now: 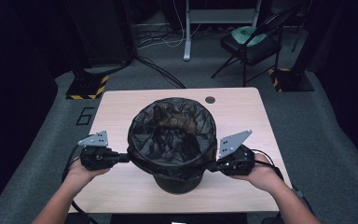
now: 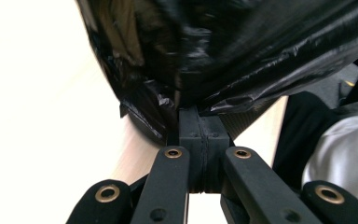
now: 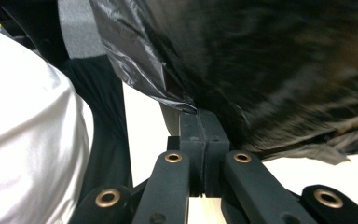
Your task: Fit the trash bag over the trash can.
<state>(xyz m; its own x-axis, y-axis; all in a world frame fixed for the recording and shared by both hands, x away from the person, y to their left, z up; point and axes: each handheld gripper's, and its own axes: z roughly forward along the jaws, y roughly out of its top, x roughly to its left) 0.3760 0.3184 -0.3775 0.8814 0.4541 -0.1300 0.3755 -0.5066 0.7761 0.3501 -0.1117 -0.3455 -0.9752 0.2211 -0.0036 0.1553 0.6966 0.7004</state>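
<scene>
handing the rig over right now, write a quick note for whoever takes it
Left gripper: shut on the bag at its left edge.
Right gripper: shut on the bag at its right edge.
The black bag lines the bin, which stands on the table near the front edge; its mouth is spread open over the rim.
Done: both sides pinched.
Left: probably finish seating or lifting the bag; the pictures cannot settle which. Keep both grips even.

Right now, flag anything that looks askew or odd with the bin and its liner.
Nothing looks damaged or spilled. The black liner is only loosely draped over the bin, wrinkled and baggy, with the left gripper and right gripper pinching its edge at opposite sides.
</scene>
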